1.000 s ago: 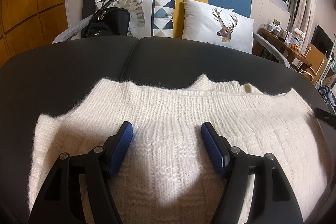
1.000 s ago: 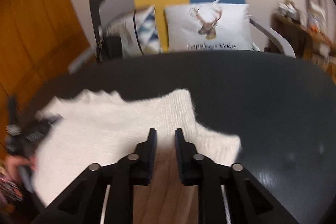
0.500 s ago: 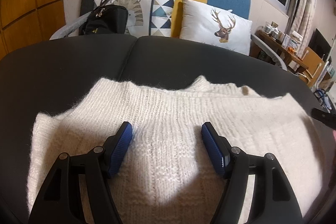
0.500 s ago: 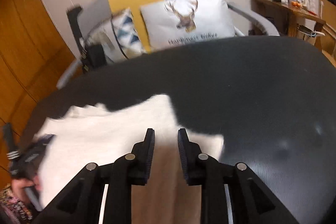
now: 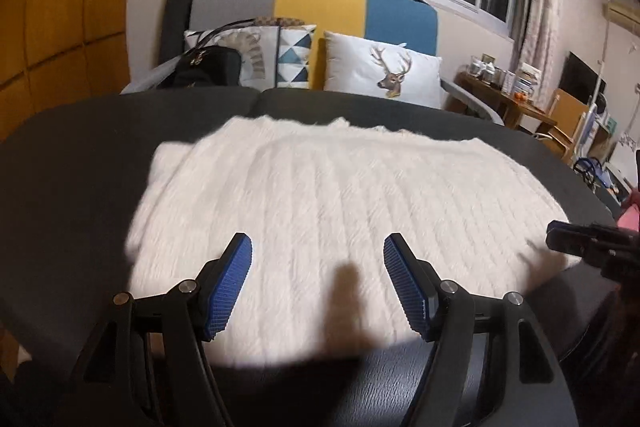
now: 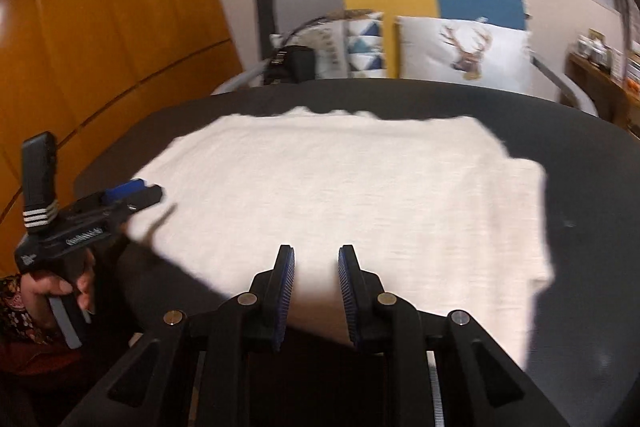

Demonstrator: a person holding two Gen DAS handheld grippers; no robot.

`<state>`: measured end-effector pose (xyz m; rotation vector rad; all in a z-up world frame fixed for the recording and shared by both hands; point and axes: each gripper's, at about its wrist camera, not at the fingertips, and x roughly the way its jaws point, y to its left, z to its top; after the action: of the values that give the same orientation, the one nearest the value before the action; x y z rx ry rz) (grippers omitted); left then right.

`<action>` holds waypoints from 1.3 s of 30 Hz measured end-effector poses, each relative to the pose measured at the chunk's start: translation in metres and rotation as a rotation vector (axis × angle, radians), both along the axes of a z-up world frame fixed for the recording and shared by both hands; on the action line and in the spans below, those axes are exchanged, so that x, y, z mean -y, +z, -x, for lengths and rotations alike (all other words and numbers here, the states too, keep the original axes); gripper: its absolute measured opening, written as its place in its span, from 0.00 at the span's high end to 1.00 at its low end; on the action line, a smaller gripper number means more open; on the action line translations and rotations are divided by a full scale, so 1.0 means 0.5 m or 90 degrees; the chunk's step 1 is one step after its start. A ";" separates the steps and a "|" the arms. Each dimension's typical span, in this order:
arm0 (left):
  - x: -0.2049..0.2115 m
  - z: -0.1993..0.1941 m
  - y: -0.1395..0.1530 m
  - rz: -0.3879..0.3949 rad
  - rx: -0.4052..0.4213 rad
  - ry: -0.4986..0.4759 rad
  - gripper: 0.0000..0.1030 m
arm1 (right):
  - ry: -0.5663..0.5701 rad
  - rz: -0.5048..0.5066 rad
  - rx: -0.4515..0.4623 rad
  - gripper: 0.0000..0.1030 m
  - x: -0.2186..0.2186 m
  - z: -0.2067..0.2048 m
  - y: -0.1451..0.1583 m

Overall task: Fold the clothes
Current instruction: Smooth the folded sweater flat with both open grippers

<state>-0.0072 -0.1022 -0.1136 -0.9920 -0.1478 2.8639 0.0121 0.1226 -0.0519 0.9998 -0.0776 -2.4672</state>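
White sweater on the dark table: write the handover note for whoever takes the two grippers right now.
Left gripper: jaws wide open, nothing between them, above the near edge of the white sweater.
Right gripper: narrow gap between the pads, nothing gripped, also at the near edge.
Sweater: lies flat on the dark table as a roughly rectangular folded shape, a layer showing along each side.
Done: side parts appear folded in; neither gripper holds the cloth.
Left: probably one more fold, near edge to far edge, then smooth it. Frames are blurred, so check the layers first.
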 end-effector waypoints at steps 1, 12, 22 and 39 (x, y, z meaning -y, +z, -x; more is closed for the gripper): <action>0.005 0.005 -0.008 0.003 0.014 0.009 0.30 | 0.010 -0.009 -0.002 0.79 0.019 0.003 0.001; 0.072 -0.006 -0.040 -0.012 0.044 0.022 0.30 | 0.011 -0.129 0.005 0.79 0.082 0.008 -0.043; 0.180 -0.063 0.006 -0.156 -0.047 0.103 0.30 | 0.109 -0.040 -0.012 0.84 0.187 0.037 -0.031; 0.064 -0.021 0.015 0.023 0.008 -0.011 0.70 | 0.118 -0.062 -0.015 0.84 0.246 0.026 -0.109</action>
<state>0.0034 -0.1343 -0.1058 -1.0121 -0.0896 2.8557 -0.0011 -0.0006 -0.1064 0.9722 0.1379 -2.3310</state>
